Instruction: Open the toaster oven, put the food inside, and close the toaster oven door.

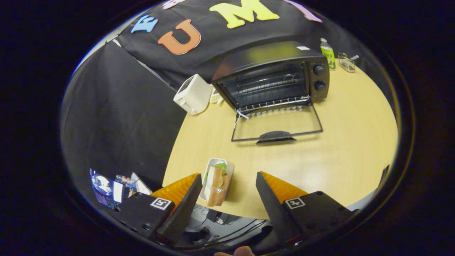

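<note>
The black toaster oven [273, 76] stands at the back of the round wooden table [341, 142]. Its glass door [277, 124] is folded down flat on the table, handle toward me, and the wire rack inside shows. A sandwich in a white tray [217, 179] lies near the table's front edge, just inside my left finger [185, 204]. My gripper [227, 179] hovers over that edge, open wide, its orange and black fingers apart and touching nothing.
A white toaster [193, 94] stands left of the oven. A green bottle [328, 53] and a clear container [346, 62] sit behind the oven's right side. Black cloth hangs left of the table. Cables and coloured items [113, 186] lie below the table edge.
</note>
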`<act>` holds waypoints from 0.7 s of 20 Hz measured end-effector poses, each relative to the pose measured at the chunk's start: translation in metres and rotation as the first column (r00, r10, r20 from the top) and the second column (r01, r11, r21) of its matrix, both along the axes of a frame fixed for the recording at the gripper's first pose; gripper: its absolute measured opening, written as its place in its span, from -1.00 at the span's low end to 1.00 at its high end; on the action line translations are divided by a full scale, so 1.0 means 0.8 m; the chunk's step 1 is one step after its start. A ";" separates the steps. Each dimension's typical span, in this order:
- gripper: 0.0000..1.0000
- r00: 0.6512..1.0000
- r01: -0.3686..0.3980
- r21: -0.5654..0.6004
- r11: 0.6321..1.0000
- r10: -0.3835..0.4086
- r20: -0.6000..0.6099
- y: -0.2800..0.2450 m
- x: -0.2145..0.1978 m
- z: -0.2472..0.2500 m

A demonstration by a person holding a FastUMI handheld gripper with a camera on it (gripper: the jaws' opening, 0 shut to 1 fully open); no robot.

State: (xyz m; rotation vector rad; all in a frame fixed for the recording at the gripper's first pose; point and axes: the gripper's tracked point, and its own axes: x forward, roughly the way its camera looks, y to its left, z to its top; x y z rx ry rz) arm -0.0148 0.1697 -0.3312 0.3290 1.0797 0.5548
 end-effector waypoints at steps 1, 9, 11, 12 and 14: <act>1.00 1.000 -0.024 0.001 1.000 0.024 -0.018 0.011 -0.006 -0.007; 0.93 0.971 -0.065 0.066 0.996 0.079 -0.225 0.065 -0.031 -0.076; 0.84 0.958 -0.049 0.089 0.995 0.072 -0.277 0.075 -0.029 -0.088; 0.73 0.953 -0.043 0.095 0.995 0.069 -0.296 0.079 -0.029 -0.093; 0.52 0.946 -0.042 0.106 0.994 0.074 -0.316 0.084 -0.028 -0.093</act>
